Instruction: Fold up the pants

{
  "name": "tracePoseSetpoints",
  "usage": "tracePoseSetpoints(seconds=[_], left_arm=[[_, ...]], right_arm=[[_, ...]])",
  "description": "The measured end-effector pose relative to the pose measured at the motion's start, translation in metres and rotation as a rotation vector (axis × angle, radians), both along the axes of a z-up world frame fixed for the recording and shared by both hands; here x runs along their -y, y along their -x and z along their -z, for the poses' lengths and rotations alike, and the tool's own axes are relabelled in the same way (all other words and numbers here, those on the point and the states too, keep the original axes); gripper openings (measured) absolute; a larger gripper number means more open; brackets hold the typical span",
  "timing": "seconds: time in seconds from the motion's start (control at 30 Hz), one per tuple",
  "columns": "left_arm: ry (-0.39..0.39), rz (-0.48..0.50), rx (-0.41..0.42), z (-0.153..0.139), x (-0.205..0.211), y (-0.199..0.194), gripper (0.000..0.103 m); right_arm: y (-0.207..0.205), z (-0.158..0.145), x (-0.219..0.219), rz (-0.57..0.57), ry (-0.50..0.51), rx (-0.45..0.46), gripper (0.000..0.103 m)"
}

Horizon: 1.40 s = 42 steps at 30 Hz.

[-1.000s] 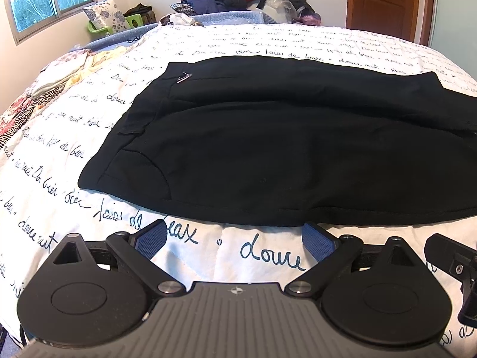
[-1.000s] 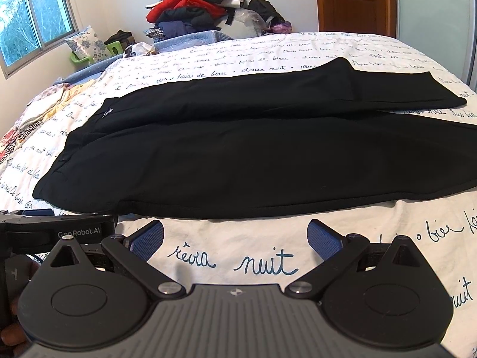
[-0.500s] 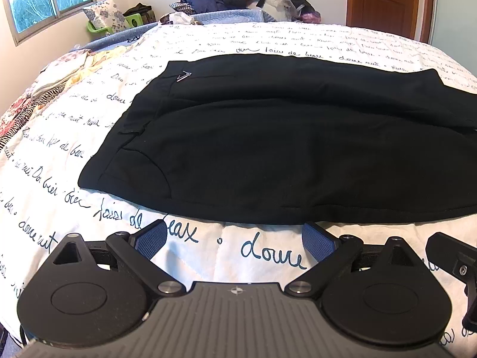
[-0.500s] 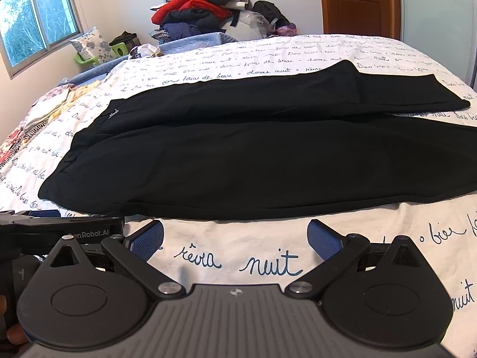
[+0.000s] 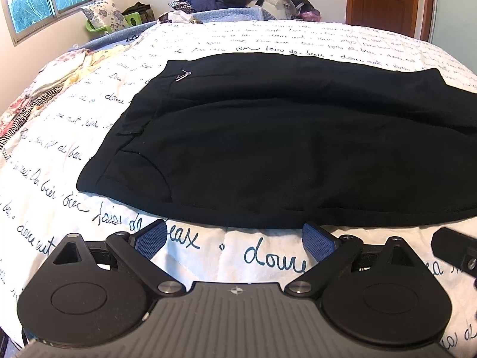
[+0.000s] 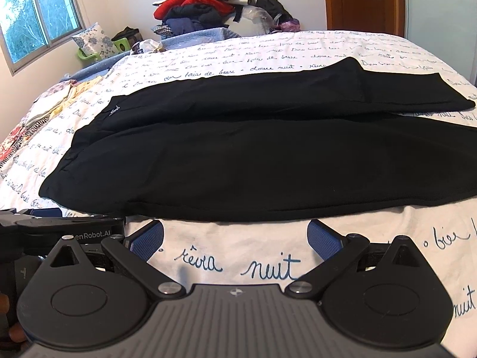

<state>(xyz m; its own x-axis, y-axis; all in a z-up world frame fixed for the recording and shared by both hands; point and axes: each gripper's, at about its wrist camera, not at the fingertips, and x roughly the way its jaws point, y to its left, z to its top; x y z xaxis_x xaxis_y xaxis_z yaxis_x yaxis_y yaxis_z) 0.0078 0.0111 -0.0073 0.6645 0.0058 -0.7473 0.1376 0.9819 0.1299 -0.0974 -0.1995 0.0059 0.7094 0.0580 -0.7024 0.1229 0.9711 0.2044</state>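
Observation:
Black pants point(image 5: 268, 137) lie flat across the bed, waistband to the left, legs running right; they also show in the right wrist view point(image 6: 253, 155), with the far leg apart from the near one at the right. My left gripper point(image 5: 234, 240) is open and empty, just short of the near edge by the waist. My right gripper point(image 6: 235, 237) is open and empty, just short of the near leg's edge. The left gripper's body point(image 6: 59, 229) shows at the lower left of the right wrist view.
The bed has a white cover with blue script point(image 5: 268, 259). A pile of clothes point(image 6: 205, 9) sits at the far end. Folded fabrics point(image 5: 44, 89) lie at the left edge. A window point(image 6: 35, 21) is at left, a wooden door point(image 6: 360, 0) at the back right.
Both grippers have shifted slightly; the right wrist view has risen a little and shows more of the far wall. The pants have not moved.

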Motion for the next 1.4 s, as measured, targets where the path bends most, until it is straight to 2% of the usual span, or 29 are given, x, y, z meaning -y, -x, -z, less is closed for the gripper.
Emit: tracePoseSetpoints(seconds=[0.23, 0.43, 0.57, 0.8, 0.93, 1.07, 1.17, 1.23, 1.3, 1.33, 1.37, 1.4], left_arm=[[0.024, 0.014, 0.024, -0.014, -0.010, -0.015, 0.097], [0.060, -0.011, 0.066, -0.038, -0.027, -0.043, 0.097], [0.018, -0.060, 0.073, -0.042, -0.036, -0.071, 0.097], [-0.004, -0.106, 0.056, -0.043, -0.049, -0.104, 0.097], [-0.015, -0.114, 0.045, -0.043, -0.052, -0.122, 0.097], [-0.035, -0.118, 0.050, -0.046, -0.051, -0.144, 0.097], [-0.040, -0.121, 0.042, -0.045, -0.052, -0.162, 0.097], [-0.032, -0.128, 0.039, -0.045, -0.053, -0.175, 0.097], [-0.021, -0.139, 0.048, -0.049, -0.054, -0.189, 0.097], [-0.011, -0.149, 0.043, -0.051, -0.055, -0.198, 0.097], [0.008, -0.155, 0.041, -0.052, -0.056, -0.205, 0.097], [0.028, -0.158, 0.037, -0.053, -0.056, -0.212, 0.097]], right_arm=[[-0.023, -0.027, 0.000, -0.203, 0.060, 0.131, 0.103], [-0.089, -0.040, 0.012, -0.370, 0.046, 0.213, 0.103], [-0.162, -0.031, 0.024, -0.506, 0.017, 0.158, 0.103], [-0.287, -0.008, 0.029, -0.560, 0.040, 0.124, 0.103], [-0.342, 0.010, 0.028, -0.587, 0.017, 0.078, 0.103], [-0.379, 0.022, 0.026, -0.621, -0.012, 0.042, 0.102], [-0.396, 0.034, 0.027, -0.650, -0.082, -0.035, 0.083], [-0.396, 0.036, 0.025, -0.673, -0.065, -0.030, 0.073], [-0.393, 0.034, 0.026, -0.704, -0.097, -0.041, 0.041], [-0.392, 0.032, 0.025, -0.716, -0.105, -0.046, 0.032], [-0.387, 0.031, 0.022, -0.733, -0.085, -0.041, 0.021], [-0.383, 0.030, 0.019, -0.747, -0.051, -0.027, 0.014]])
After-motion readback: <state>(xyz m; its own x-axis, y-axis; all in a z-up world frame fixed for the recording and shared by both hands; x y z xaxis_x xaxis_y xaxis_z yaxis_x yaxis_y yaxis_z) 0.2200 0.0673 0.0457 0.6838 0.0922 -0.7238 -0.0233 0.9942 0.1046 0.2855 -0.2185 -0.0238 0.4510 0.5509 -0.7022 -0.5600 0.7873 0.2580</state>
